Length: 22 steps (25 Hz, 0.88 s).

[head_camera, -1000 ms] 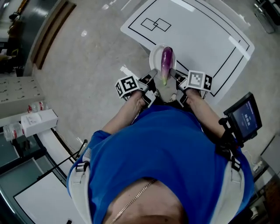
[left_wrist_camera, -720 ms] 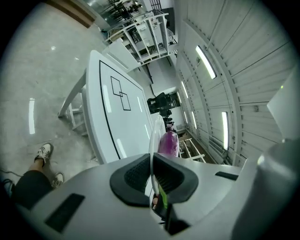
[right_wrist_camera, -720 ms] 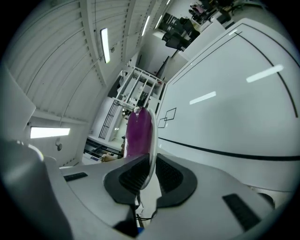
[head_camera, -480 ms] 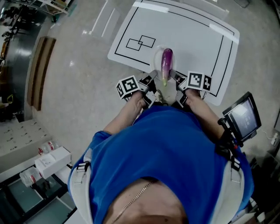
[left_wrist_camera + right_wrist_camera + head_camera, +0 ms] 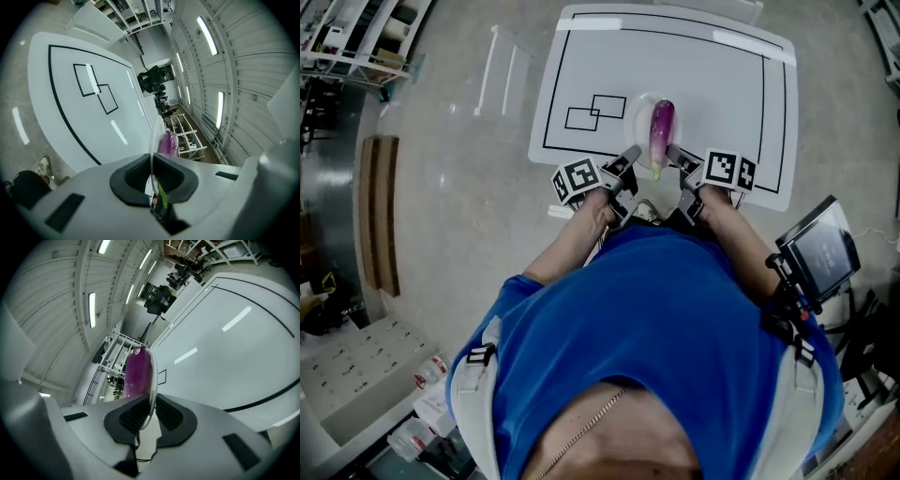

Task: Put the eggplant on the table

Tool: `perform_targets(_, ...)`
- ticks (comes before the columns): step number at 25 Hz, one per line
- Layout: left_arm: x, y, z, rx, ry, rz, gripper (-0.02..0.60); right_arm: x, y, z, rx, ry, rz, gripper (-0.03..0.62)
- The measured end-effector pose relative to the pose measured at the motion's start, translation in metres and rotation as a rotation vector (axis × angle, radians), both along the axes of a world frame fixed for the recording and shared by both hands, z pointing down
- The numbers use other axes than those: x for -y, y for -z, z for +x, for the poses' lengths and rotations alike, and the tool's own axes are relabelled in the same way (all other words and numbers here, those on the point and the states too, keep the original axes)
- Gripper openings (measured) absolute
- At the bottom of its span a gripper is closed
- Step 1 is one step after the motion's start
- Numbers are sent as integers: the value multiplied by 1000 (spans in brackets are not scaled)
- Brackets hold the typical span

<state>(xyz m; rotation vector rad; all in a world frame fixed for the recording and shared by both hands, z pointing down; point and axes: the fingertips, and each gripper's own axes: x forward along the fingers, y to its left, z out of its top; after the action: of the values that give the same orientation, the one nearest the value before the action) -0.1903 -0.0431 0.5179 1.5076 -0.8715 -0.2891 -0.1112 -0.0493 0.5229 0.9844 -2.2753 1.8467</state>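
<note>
A purple eggplant (image 5: 661, 131) with a green stem lies on a white plate (image 5: 636, 111). Both grippers hold that plate by its near rim, over the near part of the white table (image 5: 703, 75). My left gripper (image 5: 630, 161) is shut on the plate's left edge and my right gripper (image 5: 675, 157) on its right edge. In the left gripper view the plate's thin rim (image 5: 152, 136) runs between the pads of the left gripper (image 5: 151, 176), with the eggplant (image 5: 167, 143) beyond. The right gripper view shows the right gripper (image 5: 151, 416) pinching the rim (image 5: 153, 373) beside the eggplant (image 5: 137, 369).
The table has a black border line and two overlapping black rectangles (image 5: 595, 112) left of the plate. A small screen on a mount (image 5: 820, 253) sticks out at my right side. Shelving (image 5: 356, 37) and a wooden board (image 5: 380, 225) stand on the floor at left.
The table has come nearer and squared up in the head view. The plate with the eggplant now hangs over the table's near part. Both grippers kept their hold on the rim.
</note>
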Motion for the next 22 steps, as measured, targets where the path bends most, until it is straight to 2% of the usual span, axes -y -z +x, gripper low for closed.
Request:
perform_targets(8, 22, -4, 11, -4, -87, -10, 25, 15, -4, 12, -2, -90, -13, 18)
perform_targets(14, 73, -8, 46, 2, -120, -29, 25, 65, -8, 46, -6, -112, -24, 18)
perform_targets(22, 85, -15, 53, 30, -151, -50, 25, 74, -16, 53, -21, -116, -49, 18)
